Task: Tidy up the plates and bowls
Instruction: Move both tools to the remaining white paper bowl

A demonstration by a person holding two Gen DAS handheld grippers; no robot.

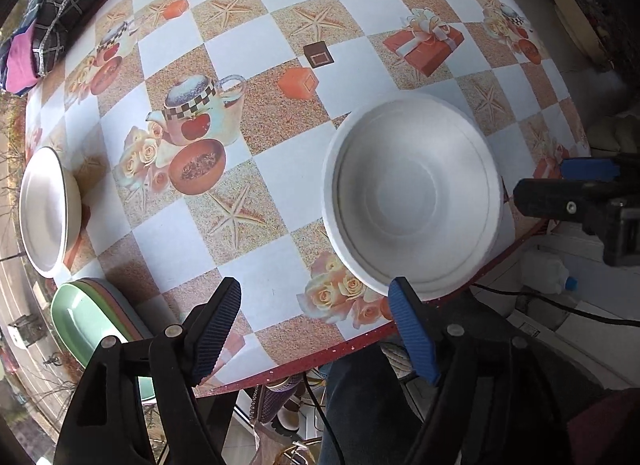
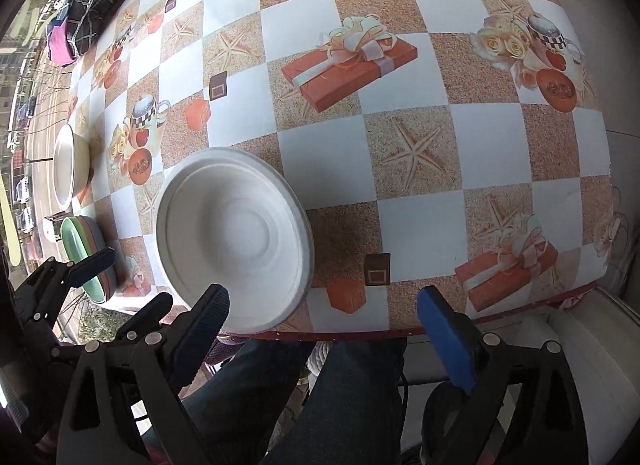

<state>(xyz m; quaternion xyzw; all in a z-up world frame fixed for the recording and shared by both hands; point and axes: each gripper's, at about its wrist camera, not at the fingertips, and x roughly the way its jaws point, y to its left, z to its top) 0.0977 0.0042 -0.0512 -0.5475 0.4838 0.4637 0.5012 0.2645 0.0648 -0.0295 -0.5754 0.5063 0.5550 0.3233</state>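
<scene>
A white paper bowl (image 1: 412,193), with a doubled rim as if nested in another, sits upright near the table's front edge. My left gripper (image 1: 316,297) hangs open above the table just left of it, its blue finger (image 1: 404,305) over the bowl's near rim and nothing between the jaws. My right gripper (image 2: 324,297) is open and empty to the bowl's (image 2: 232,237) right, its black finger (image 2: 212,305) overlapping the rim. A cream bowl (image 1: 44,209) and a stack of coloured plates (image 1: 88,317), green on top, lie at the far left.
The round table (image 2: 420,225) has a checkered cloth and a red front edge (image 1: 320,357). A dark quilted bag (image 1: 52,25) lies at the back left. A person's legs in jeans (image 2: 320,385) are below the edge. A white bottle (image 1: 544,273) stands on the floor at right.
</scene>
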